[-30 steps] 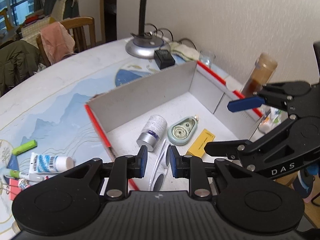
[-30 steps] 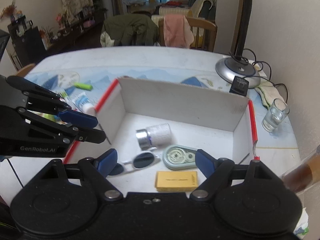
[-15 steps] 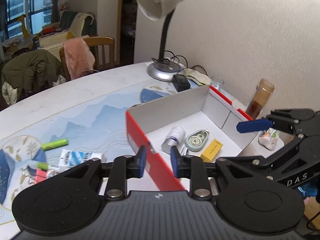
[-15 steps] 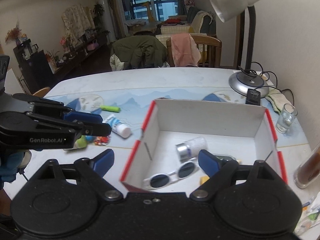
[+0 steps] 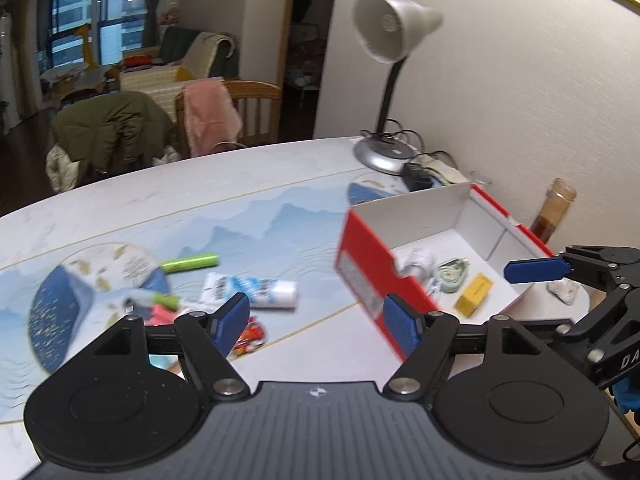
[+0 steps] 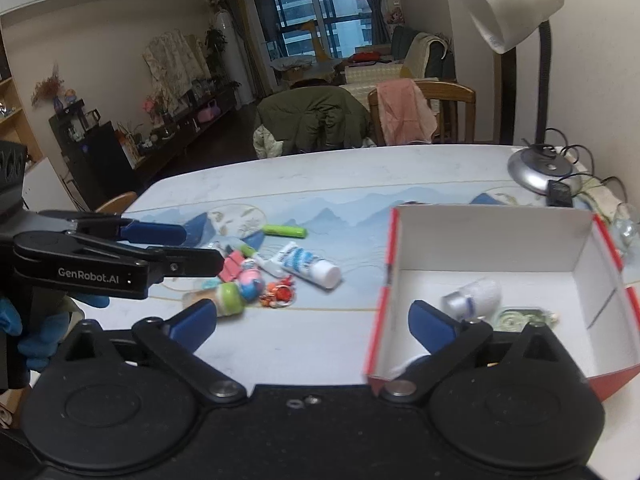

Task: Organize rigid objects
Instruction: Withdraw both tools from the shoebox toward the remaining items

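On the table (image 6: 304, 176), a box (image 6: 496, 240) with red outside and white inside sits at the right end, near a lamp (image 6: 540, 168). Box holds a small silver-capped bottle (image 6: 476, 294), a green tape dispenser (image 5: 452, 274) and a yellow block (image 5: 474, 294). Loose items lie left of the box, apart from it: white-blue tube (image 6: 308, 264), green marker (image 6: 285, 231), pink clip (image 6: 232, 266), small toys (image 6: 240, 286).

Left view only: yellow block, brown jar (image 5: 554, 212) behind the box. Right view only: glass (image 6: 626, 228) by the far box corner; blue glove (image 6: 28, 332) on the hand with the left gripper (image 5: 316, 318).

Left gripper: jaws opening, nothing between them. Right gripper (image 6: 312, 322): jaws opening, at widest, nothing held.

Versus one second back: both cameras have pulled away from the box; left jaws were almost shut then; sunglasses seen in the box then are not made out now (blur).
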`<act>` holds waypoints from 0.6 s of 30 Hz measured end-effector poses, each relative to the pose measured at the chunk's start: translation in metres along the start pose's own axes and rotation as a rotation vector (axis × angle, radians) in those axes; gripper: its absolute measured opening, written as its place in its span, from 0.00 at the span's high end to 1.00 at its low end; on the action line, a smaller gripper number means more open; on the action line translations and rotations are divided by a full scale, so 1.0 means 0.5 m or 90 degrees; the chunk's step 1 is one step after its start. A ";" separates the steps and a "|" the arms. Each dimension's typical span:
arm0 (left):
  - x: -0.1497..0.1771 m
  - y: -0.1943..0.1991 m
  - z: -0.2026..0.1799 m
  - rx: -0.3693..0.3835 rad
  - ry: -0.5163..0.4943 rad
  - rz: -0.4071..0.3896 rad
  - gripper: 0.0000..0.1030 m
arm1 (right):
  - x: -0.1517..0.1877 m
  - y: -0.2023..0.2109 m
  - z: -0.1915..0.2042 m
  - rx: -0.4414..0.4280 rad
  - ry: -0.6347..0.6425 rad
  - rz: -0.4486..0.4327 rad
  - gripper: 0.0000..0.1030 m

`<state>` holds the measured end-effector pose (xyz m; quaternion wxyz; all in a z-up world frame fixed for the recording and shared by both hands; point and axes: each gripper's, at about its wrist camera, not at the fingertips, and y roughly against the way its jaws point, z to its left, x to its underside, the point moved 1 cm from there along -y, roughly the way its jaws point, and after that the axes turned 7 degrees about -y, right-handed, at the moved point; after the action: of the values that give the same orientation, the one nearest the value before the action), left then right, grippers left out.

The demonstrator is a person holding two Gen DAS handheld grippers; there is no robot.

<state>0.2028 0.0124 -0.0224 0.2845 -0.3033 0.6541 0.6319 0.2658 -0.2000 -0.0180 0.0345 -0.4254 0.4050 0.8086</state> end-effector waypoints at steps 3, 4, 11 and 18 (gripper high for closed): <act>0.023 0.014 0.041 -0.014 0.008 0.002 0.24 | 0.003 -0.018 0.019 -0.010 -0.013 0.001 0.01; 0.031 0.015 0.054 -0.017 0.010 0.004 0.19 | 0.003 -0.026 0.026 -0.010 -0.014 0.005 0.01; 0.086 0.007 0.128 -0.038 0.010 0.033 0.18 | 0.012 -0.082 0.076 -0.002 -0.020 0.030 0.01; 0.129 -0.017 0.184 -0.017 0.022 0.039 0.00 | 0.016 -0.142 0.115 0.019 -0.016 0.050 0.01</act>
<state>0.1658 0.1020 -0.0801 0.2495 -0.2977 0.6594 0.6436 0.2511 -0.1156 -0.0502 0.0139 -0.3984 0.4333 0.8083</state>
